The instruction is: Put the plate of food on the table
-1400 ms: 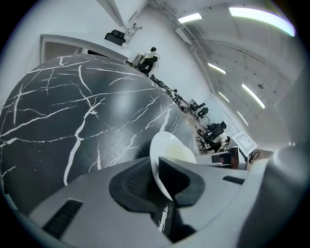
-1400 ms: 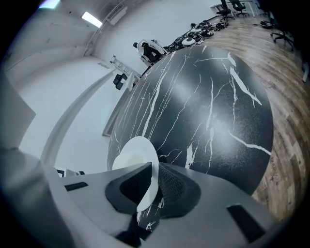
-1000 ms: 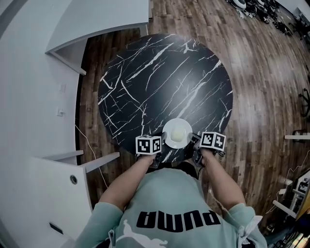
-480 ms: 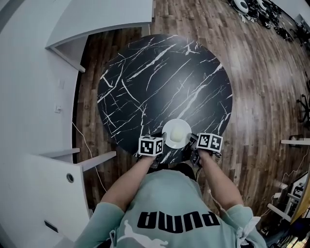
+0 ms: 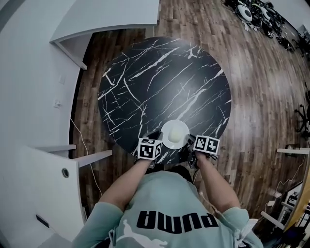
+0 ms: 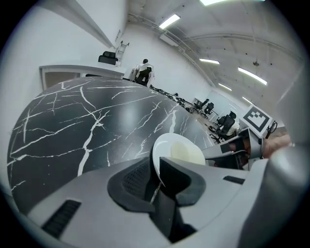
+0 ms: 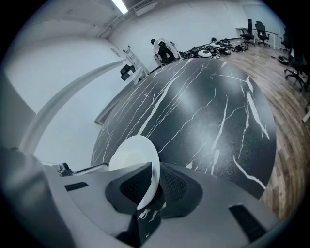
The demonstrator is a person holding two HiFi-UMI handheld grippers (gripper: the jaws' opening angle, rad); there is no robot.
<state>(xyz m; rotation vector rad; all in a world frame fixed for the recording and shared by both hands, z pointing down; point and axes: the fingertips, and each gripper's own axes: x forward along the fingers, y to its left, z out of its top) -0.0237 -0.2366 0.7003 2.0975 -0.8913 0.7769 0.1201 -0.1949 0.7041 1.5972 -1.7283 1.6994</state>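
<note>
A small white plate (image 5: 175,134) with a pale mound of food (image 5: 178,131) is at the near edge of the round black marble table (image 5: 164,82). My left gripper (image 5: 158,139) is shut on the plate's left rim and my right gripper (image 5: 191,141) is shut on its right rim. In the left gripper view the plate (image 6: 175,151) stands between the jaws of the left gripper (image 6: 157,178), with the food (image 6: 188,154) beyond. In the right gripper view the right gripper (image 7: 153,186) pinches the plate's (image 7: 134,159) rim. I cannot tell whether the plate touches the tabletop.
White curved counters (image 5: 43,58) stand to the left of the table, with a white cabinet (image 5: 48,179) near my left side. Wooden floor (image 5: 261,97) lies to the right. Office chairs and gear (image 5: 261,14) clutter the far right corner. A thin cable (image 5: 82,140) runs along the floor at left.
Both grippers keep their hold on the plate at the table's near edge. My head view has shifted a little, and the right marker cube sits slightly closer to the plate.
</note>
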